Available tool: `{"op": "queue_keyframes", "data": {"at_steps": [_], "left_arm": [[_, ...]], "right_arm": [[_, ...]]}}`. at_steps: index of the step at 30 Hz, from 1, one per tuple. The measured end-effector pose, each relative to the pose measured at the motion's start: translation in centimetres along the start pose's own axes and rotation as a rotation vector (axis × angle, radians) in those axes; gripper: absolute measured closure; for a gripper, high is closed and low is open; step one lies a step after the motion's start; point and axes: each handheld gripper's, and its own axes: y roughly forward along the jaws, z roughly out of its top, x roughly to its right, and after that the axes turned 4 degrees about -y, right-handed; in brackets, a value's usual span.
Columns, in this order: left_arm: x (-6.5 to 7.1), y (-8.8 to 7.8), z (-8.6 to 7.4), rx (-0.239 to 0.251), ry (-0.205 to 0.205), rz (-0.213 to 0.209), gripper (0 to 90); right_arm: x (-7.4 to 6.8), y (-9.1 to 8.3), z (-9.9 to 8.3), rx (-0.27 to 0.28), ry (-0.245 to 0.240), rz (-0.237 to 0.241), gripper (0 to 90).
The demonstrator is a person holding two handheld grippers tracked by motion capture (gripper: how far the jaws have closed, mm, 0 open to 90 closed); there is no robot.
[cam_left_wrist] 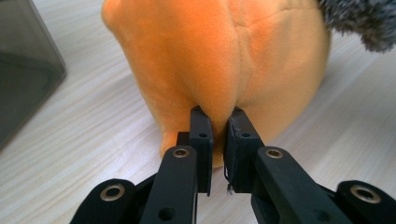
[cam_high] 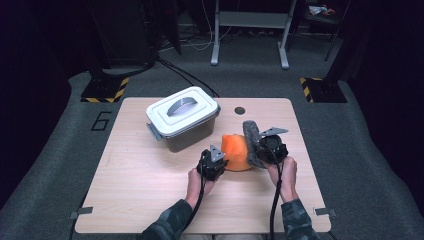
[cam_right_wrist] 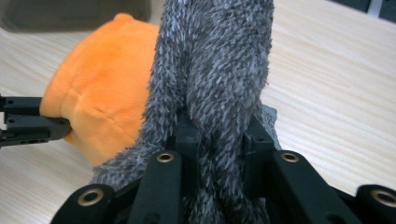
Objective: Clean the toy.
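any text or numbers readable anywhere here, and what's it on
"6": a dark numeral on the grey carpet at the table's left edge, at in the high view.
No words, labels or brands can be read on the grey lidded box, the orange plush, the grey furry piece or either gripper.

a grey lidded box (cam_high: 183, 119) sits on the far left part of the wooden table (cam_high: 140, 200), its pale lid shut, with a curved handle on top and a clip at its left end. a small dark round hole (cam_high: 240, 110) lies in the tabletop near the far edge. beyond the table, on grey carpet, stand white frame legs (cam_high: 216, 37) and two black bases with yellow-black stripes (cam_high: 105, 90), with cables beside them.
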Motion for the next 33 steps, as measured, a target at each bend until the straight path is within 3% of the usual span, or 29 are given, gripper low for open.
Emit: {"op": "queue_keyframes", "data": {"at_steps": [4,7,10,14,17,21,23,33], "left_arm": [[0.1,-0.7,0.3,0.006,0.004,-0.027,83.1],[0.2,-1.3,0.6,0.006,-0.019,-0.057,83.2],[0.0,-1.7,0.8,0.011,-0.059,-0.098,83.2],[0.1,-1.4,0.6,-0.005,-0.038,-0.073,82.6],[0.1,-0.9,0.3,-0.029,-0.014,-0.031,81.4],[0.1,-0.8,-0.1,-0.036,0.013,0.000,81.6],[0.1,-0.7,-0.1,-0.032,0.013,0.007,81.6],[0.0,-0.6,-0.4,-0.021,0.013,0.011,81.2]], "right_arm": [[-0.7,-1.1,0.4,0.028,-0.022,0.014,72.8],[-1.6,-1.9,1.0,0.051,-0.035,0.033,72.8],[-2.5,-2.0,1.7,0.056,-0.048,0.082,72.6],[-3.8,-0.1,2.1,0.022,-0.086,0.106,72.6],[-4.5,1.6,1.8,-0.007,-0.101,0.074,72.9],[-4.9,2.0,1.8,-0.011,-0.127,0.054,73.2],[-4.9,1.9,1.8,-0.014,-0.133,0.045,73.3],[-2.6,1.8,0.8,-0.014,-0.062,0.032,73.1]]}}
